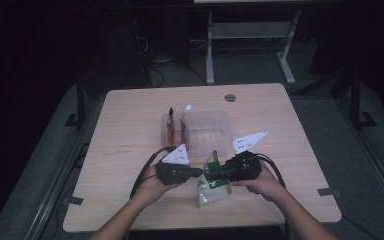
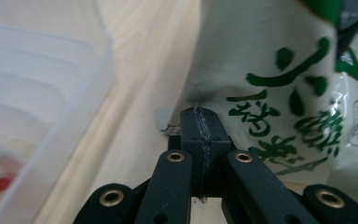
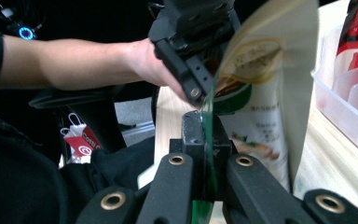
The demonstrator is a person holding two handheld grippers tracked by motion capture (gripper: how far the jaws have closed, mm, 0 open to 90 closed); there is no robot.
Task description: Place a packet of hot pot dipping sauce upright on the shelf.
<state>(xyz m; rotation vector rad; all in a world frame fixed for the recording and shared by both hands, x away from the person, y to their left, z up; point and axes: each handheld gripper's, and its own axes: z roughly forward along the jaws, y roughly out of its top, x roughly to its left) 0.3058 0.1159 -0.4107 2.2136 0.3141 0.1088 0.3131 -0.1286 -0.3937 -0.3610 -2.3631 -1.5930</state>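
Evidently both clenched grippers, left gripper [image 1: 198, 172] and right gripper [image 1: 209, 176], pinched the snack pouch [image 1: 211, 189] held over the table [image 1: 130, 145] beside the clear bin [image 1: 220, 120]; the pull needed to stay even and opposed

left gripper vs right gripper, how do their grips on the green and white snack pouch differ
The right gripper has its jaws shut on the green and white snack pouch, clamping the green edge; the left gripper has its jaws shut too, pinching the pouch's white edge or perhaps nothing. In the high view the left comes in from the pouch's left, the right from its right. Both are hand-held with black jaws.
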